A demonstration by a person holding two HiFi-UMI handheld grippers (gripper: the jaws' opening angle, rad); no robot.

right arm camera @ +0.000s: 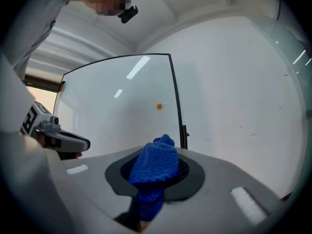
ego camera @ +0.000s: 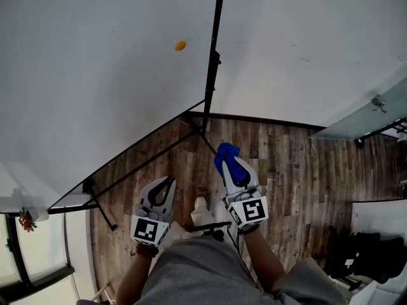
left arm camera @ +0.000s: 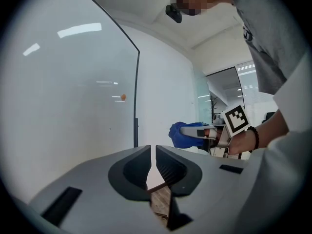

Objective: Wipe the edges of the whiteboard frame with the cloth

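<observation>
The whiteboard (ego camera: 95,75) fills the upper left of the head view, and a small orange magnet (ego camera: 180,45) sticks to it. Its black right frame edge (ego camera: 213,56) runs down the middle; the same frame edge (right arm camera: 176,106) rises ahead in the right gripper view. My right gripper (ego camera: 230,164) is shut on a blue cloth (ego camera: 226,154), held low, just right of the frame's bottom corner and apart from it. The blue cloth (right arm camera: 156,165) bulges from between the jaws. My left gripper (ego camera: 169,183) hangs beside it, shut and holding nothing.
The board's black stand legs (ego camera: 102,202) spread over the wooden floor (ego camera: 286,170). A white wall (ego camera: 305,43) lies behind, with a glass panel (ego camera: 369,116) at the right. Dark objects (ego camera: 362,256) lie at the lower right. My shoe (ego camera: 200,207) shows between the grippers.
</observation>
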